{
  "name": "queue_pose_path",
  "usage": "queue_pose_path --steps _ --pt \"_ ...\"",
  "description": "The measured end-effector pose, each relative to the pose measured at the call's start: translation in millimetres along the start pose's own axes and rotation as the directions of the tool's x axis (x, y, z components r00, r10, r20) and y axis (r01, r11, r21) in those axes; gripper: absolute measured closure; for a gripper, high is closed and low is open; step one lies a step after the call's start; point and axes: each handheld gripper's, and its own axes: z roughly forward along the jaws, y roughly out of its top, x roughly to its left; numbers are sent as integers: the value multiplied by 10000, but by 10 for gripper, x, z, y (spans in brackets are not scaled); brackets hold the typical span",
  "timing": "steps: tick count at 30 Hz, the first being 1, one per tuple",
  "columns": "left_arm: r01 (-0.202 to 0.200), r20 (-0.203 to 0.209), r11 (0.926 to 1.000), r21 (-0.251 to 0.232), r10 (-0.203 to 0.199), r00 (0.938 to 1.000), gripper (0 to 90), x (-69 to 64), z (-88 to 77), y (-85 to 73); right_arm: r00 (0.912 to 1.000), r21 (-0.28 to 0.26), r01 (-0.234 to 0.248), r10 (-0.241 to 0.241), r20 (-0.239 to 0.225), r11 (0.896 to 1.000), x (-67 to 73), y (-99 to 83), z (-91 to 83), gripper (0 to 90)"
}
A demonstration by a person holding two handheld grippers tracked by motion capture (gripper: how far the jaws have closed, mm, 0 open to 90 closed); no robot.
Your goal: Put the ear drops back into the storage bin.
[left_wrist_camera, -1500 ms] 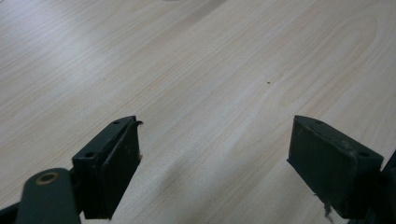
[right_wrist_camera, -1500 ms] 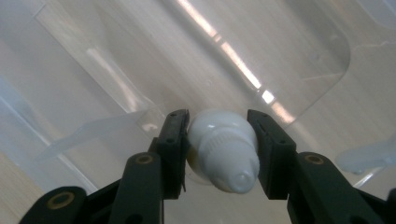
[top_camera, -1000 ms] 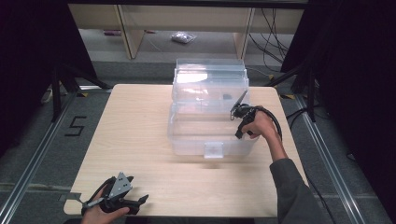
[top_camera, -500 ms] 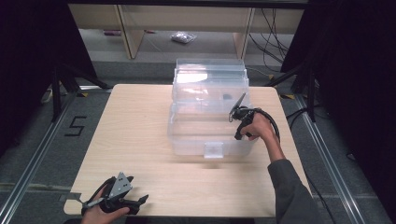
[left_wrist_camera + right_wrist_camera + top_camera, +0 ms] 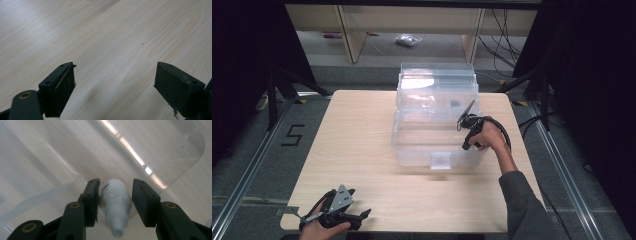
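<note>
Slightly opened since a moment ago, the right gripper now leaves a gap beside the small, light, slippery white plastic dropper bottle over the clear plastic storage box, best clamped mid-body, while the left gripper rests wide open.

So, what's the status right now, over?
Left gripper open, idle on table. Right gripper jaws just opening around white bottle at clear bin. Nothing blocking.

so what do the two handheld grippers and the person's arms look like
Both grippers, left and right, are black with flat rectangular jaws and brass-coloured pivot rivets. The left carries a grey three-cornered plate; a black cable loops from the right. The right arm wears a grey sleeve.
</note>
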Motion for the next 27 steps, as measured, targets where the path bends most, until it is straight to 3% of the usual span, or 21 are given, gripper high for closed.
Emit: queue_pose_path --steps 1,3,4,8,9,11,17,25,27 --pt "7 25 10000 -11 -7 10000 161 -2 -2 0 9998 -223 206 -206 5 9995 -6 3 -7 557" --pt "-85 10 10000 50 85 10000 161 1 -2 1 10000 -222 71 -71 -4 9997 16 6 -40 536" --pt "-14 8 10000 32 14 10000 161 -3 0 -1 9997 -337 228 -225 97 9992 10 5 -54 516" --pt "-85 8 10000 50 85 10000 161 1 -2 1 9999 -558 49 -40 156 9984 40 6 -128 490" --pt "-77 6 10000 46 77 10000 161 2 -2 1 9994 -893 327 -312 179 9955 24 0 -151 466" --pt "-79 4 10000 46 79 10000 161 1 -2 1 9993 -1125 302 -276 241 9932 25 -5 -184 439" --pt "-77 -1 10000 55 77 10000 161 2 -1 1 9997 -1504 89 -54 234 9886 49 -16 -285 362" --pt "-58 16 10000 39 57 10000 161 3 1 1 9996 -1827 184 -145 227 9830 85 -19 -348 337" --pt "-55 17 10000 39 54 10000 161 3 0 1 9998 -1713 -78 106 153 9852 103 -16 -359 331"
